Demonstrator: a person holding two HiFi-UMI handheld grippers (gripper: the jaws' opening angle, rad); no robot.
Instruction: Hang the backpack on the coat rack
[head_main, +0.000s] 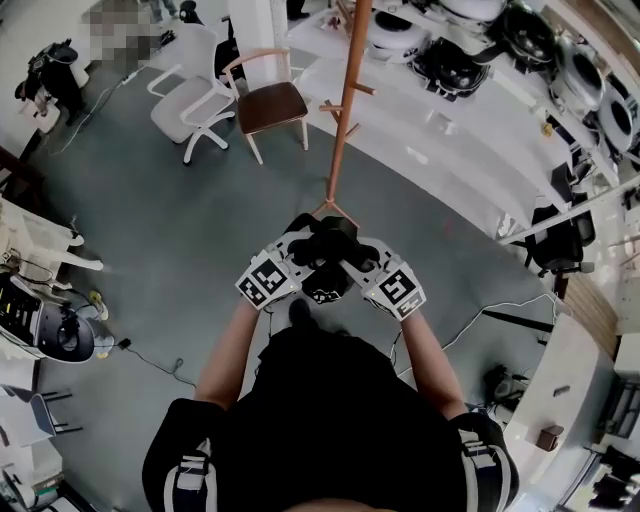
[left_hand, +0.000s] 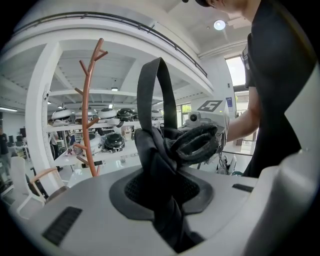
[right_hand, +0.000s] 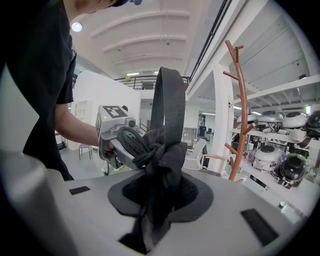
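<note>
Backpack (head_main: 322, 262): black and soft, held up between both grippers on the near side of the coat rack (head_main: 345, 110) and apart from it. It is not yet on any peg.
Left gripper (head_main: 300, 252): jaws pressed onto a bunch of the backpack's top fabric, which is pinched between the pads.
Right gripper (head_main: 354, 256): the same, clamped on gathered fabric just beside the left gripper.
Carry loop (left_hand: 157, 90): flat webbing that stands up in an arch above the two grips. It is free of both tools.
Coat rack pegs (right_hand: 235, 55): short upturned wooden branches on a slim orange-brown pole. The upper ones sit above the loop's height in both gripper views.
Handling, stiffness: limp cloth that crumples and sags below the grips. Only the webbing loop keeps a shape.
Handling, weight: probably light to moderate, since the bag looks slack rather than stuffed.
Handling, slip: woven fabric against padded jaws should hold, though a thin fold could creep out.
Where to hold: stay on the fabric at either foot of the loop, so the arch stays open for a peg.
Risk: the slender rack may tip if pushed.
</note>
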